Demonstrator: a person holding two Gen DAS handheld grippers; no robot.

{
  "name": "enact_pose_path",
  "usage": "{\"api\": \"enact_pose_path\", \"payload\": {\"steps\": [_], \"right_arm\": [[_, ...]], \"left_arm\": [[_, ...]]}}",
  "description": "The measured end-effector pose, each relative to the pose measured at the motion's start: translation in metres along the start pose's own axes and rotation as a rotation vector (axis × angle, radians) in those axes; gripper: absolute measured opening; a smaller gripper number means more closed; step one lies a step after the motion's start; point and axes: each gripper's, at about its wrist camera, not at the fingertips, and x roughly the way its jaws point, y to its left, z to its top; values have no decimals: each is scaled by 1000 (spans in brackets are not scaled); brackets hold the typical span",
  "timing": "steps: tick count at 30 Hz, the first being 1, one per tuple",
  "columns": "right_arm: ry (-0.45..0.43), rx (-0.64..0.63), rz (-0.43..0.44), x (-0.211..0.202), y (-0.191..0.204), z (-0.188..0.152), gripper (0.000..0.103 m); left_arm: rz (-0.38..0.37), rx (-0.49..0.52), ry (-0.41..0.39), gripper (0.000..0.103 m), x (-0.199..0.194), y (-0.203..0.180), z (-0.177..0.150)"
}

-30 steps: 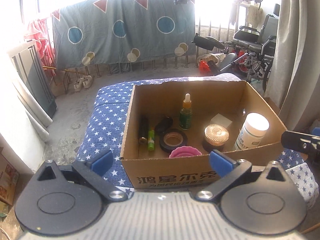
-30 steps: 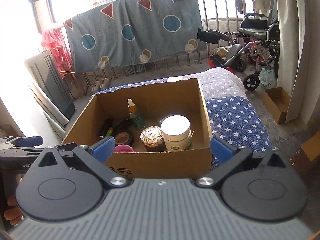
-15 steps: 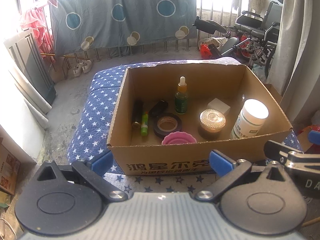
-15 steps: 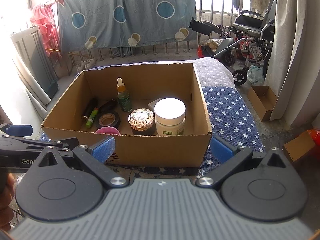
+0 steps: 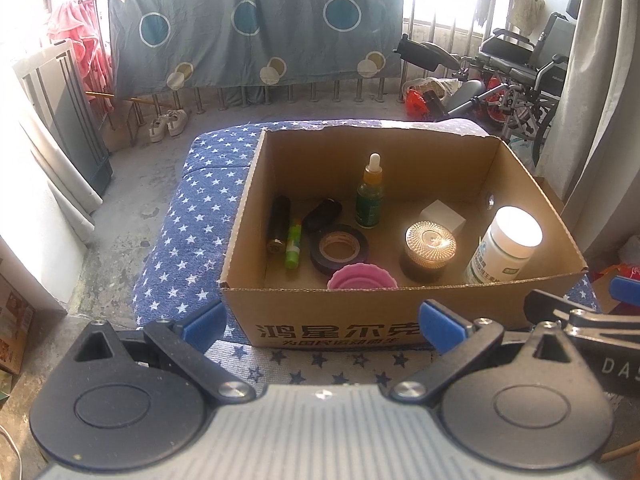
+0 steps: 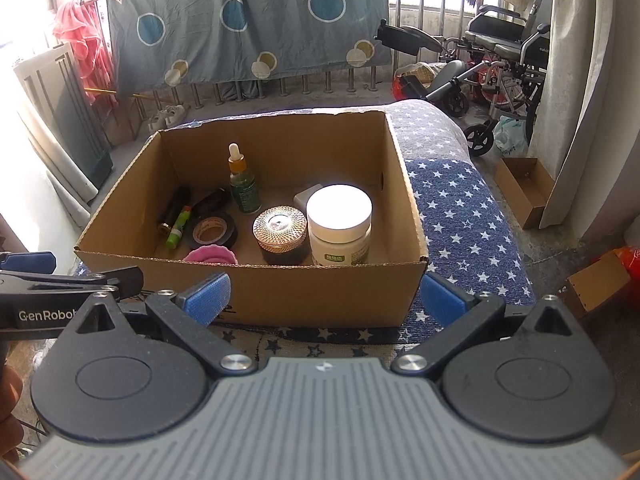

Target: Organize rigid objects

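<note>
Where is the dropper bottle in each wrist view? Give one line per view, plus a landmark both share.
Left wrist: dropper bottle stands upright near the middle of the cardboard box, toward its far wall.
Right wrist: dropper bottle stands left of centre in the box, toward the far wall.
Shared landmark: the black tape roll lying just in front of the bottle.

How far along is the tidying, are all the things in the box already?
Largely done, it seems: the box already holds a dropper bottle, tape roll, white jar, gold-lidded jar, pink cup and tubes. Nothing is in hand: the left gripper and right gripper are both open and empty, short of the box. I see nothing left outside it.
</note>
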Motion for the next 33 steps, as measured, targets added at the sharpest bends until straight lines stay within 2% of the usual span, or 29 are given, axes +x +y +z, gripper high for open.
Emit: {"api": "enact_pose_path", "payload": {"steps": [33], "right_arm": [[28,-10,-21,4,1,2,102]], "left_arm": [[-5,5,31,100,6,-3,1]]}}
